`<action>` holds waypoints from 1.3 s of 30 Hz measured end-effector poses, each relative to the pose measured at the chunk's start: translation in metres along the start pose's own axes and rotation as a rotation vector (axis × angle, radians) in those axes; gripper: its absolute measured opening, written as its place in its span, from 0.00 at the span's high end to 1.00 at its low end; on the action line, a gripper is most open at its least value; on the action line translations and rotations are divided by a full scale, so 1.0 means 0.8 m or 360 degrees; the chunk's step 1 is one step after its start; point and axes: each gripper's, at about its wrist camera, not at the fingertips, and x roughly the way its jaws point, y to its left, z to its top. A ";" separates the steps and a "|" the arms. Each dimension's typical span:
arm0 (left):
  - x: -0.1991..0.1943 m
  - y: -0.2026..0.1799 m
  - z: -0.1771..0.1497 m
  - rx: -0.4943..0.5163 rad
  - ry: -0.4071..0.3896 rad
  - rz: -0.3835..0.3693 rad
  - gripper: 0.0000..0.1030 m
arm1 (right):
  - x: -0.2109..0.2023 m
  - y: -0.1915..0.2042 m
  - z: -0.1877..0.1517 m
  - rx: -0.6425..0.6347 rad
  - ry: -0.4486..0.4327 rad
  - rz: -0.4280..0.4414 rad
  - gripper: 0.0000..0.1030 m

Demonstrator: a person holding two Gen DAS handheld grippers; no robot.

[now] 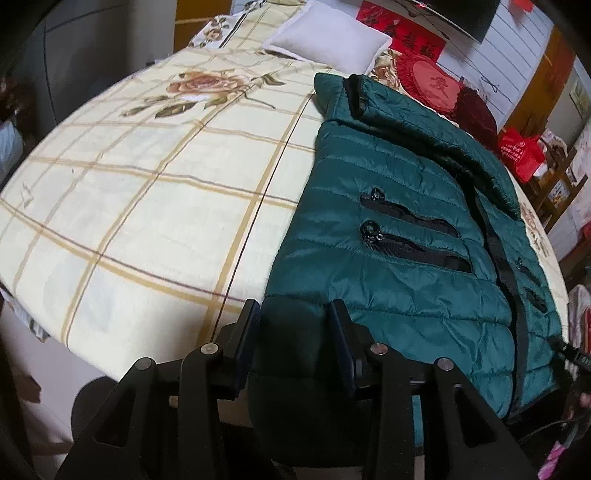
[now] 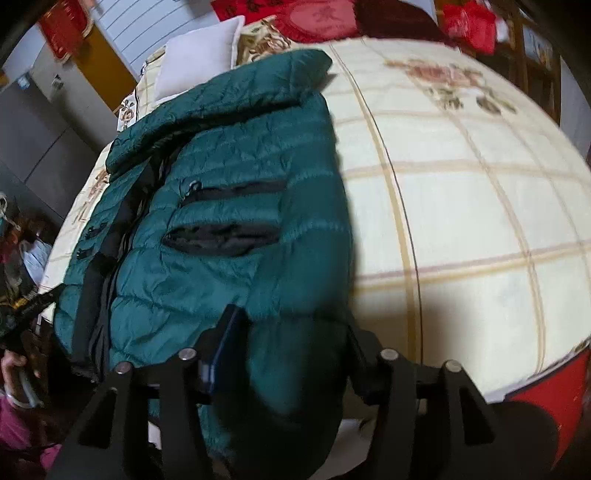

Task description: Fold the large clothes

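Legible markings, by item:

1. Red heart-shaped cushion [image 1: 428,83], far end of the bed [image 1: 147,192], right of the white pillow [image 1: 328,44]: one large Chinese character stitched in the centre, too soft to read with certainty.
2. Red paper banner [image 1: 402,35] on the far wall: dark Chinese characters, not readable.
3. Red bag [image 1: 521,151], far right beside the bed: small white print, illegible.

No brand, label or number shows elsewhere.

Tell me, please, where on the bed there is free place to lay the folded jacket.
Free: the checked bedspread between the green jacket and the bed's left edge, up to the white pillow. Crowded: the head end, with that pillow and the red heart cushion.
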 end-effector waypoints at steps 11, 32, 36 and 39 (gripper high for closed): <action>0.002 0.022 -0.011 -0.0154 0.0076 -0.0132 0.38 | 0.002 0.004 -0.012 -0.0060 0.0084 0.0094 0.28; 0.007 -0.011 -0.019 -0.0014 0.0059 -0.0080 0.24 | 0.003 0.004 -0.007 -0.0121 0.0164 0.0264 0.24; 0.007 -0.014 -0.021 0.0001 0.0051 -0.0074 0.22 | 0.009 0.010 -0.008 -0.0175 0.0179 0.0265 0.24; 0.008 -0.017 -0.021 0.0019 0.0050 -0.0063 0.20 | 0.010 0.013 -0.008 -0.0195 0.0181 0.0265 0.24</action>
